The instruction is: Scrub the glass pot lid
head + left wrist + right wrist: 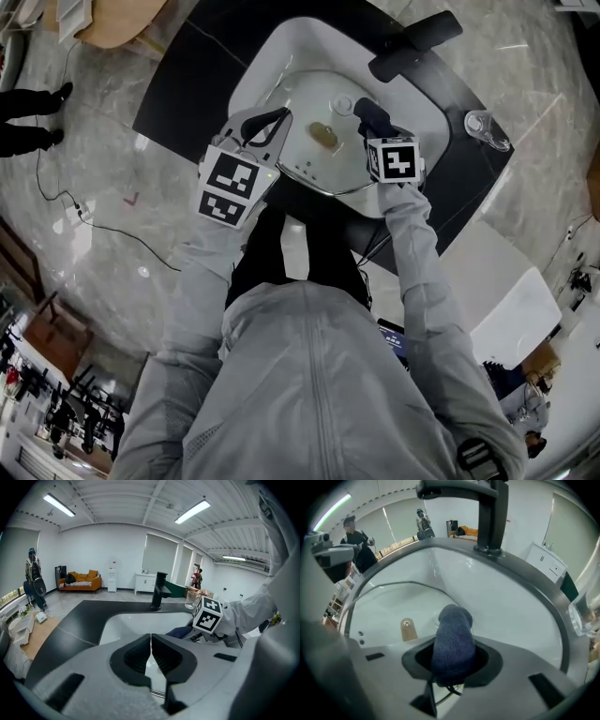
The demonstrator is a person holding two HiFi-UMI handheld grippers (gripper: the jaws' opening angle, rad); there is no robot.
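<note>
The glass pot lid (309, 161) with a tan wooden knob (323, 134) is held tilted over the white sink (272, 52). My left gripper (271, 123) is shut on the lid's near-left edge. In the left gripper view the jaws (151, 645) meet over the glass, and the metal rim (157, 693) shows just below them. My right gripper (368, 115) is shut on a dark blue cloth (452, 641) at the lid's right side. The right gripper view shows the cloth tip against the glass near the knob (407, 629).
A black faucet (412, 42) stands at the far side of the sink and rises over it in the right gripper view (490, 517). A clear drinking glass (487, 129) sits on the black countertop (178, 84) to the right. Cables lie on the floor at left.
</note>
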